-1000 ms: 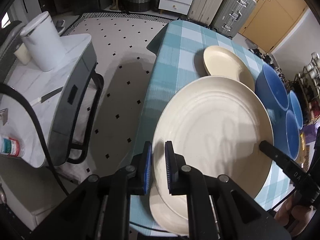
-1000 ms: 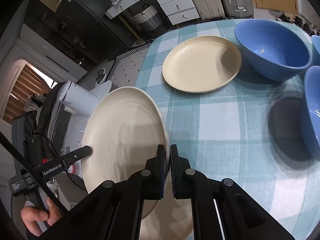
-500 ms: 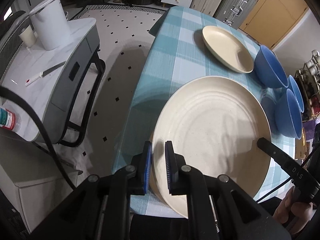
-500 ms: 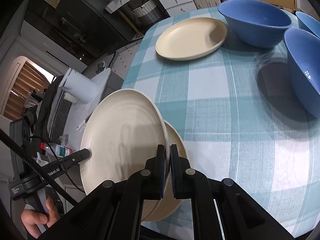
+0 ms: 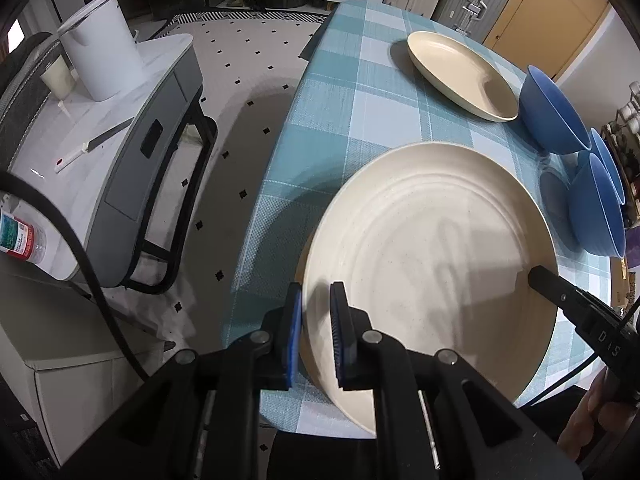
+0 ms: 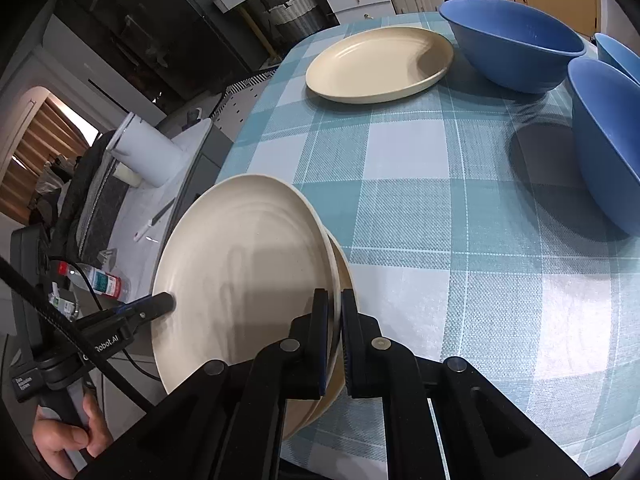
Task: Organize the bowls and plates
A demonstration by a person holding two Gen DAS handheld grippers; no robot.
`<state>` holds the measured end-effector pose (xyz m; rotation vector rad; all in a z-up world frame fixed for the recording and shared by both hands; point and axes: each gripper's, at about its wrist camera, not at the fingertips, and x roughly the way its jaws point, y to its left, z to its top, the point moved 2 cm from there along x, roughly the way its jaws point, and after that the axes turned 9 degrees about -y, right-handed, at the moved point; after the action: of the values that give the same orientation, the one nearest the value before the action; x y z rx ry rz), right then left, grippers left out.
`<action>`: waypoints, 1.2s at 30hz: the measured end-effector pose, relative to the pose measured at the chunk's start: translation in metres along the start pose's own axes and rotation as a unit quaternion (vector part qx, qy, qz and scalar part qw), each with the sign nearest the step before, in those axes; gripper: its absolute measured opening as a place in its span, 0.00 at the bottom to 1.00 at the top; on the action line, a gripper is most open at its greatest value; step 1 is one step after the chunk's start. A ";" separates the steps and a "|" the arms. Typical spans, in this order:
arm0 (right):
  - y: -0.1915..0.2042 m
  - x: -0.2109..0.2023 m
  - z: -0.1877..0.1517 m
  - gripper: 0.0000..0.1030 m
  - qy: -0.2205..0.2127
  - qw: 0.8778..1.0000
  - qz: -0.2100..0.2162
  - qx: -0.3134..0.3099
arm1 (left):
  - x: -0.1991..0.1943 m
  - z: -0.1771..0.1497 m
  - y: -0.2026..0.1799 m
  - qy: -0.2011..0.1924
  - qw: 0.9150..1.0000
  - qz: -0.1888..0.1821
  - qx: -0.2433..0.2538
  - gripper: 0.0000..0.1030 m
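Observation:
A large cream plate (image 5: 432,248) is held by both grippers over the near corner of the checked table (image 5: 360,92). My left gripper (image 5: 318,336) is shut on its left rim. My right gripper (image 6: 335,344) is shut on its right rim, and the plate also shows in the right wrist view (image 6: 240,280). A second cream plate (image 6: 343,276) lies just under it, mostly hidden. A third cream plate (image 5: 460,74) lies farther back. Three blue bowls (image 5: 552,116) stand along the right side.
A grey side cart (image 5: 120,128) with a white kettle (image 5: 100,60), a knife and a bottle stands left of the table. Suitcases and drawers line the far wall. The table's near edge lies under the held plate.
The held plate has come down and back toward the near table corner, over the plate lying there. Both grippers stay clamped on its rim.

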<state>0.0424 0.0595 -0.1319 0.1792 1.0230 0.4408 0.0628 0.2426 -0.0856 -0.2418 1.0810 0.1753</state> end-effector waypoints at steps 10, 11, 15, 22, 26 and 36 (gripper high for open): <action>0.000 0.009 -0.003 0.06 -0.001 1.000 -0.015 -0.016 | 0.006 -0.006 -0.001 -0.005 1.000 0.004 0.002 0.09; 0.001 0.009 -0.004 0.06 -0.002 1.000 -0.019 -0.021 | 0.007 -0.006 -0.001 -0.005 1.000 0.004 0.002 0.09; 0.009 0.009 -0.005 0.08 -0.011 0.997 -0.043 -0.056 | 0.009 -0.007 -0.001 -0.008 1.000 0.006 0.002 0.10; 0.014 0.009 -0.008 0.09 -0.018 0.994 -0.064 -0.089 | 0.009 -0.008 -0.002 -0.014 1.000 0.012 0.007 0.10; 0.015 0.011 -0.010 0.10 -0.016 0.993 -0.071 -0.096 | 0.008 -0.010 -0.005 -0.021 1.000 0.016 0.011 0.11; 0.021 0.018 -0.018 0.10 -0.012 0.987 -0.085 -0.137 | 0.008 -0.011 -0.018 -0.022 0.999 0.020 0.033 0.14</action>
<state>0.0299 0.0853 -0.1482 -0.1476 0.9361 0.4169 0.0619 0.2227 -0.0955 -0.1562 1.0458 0.1798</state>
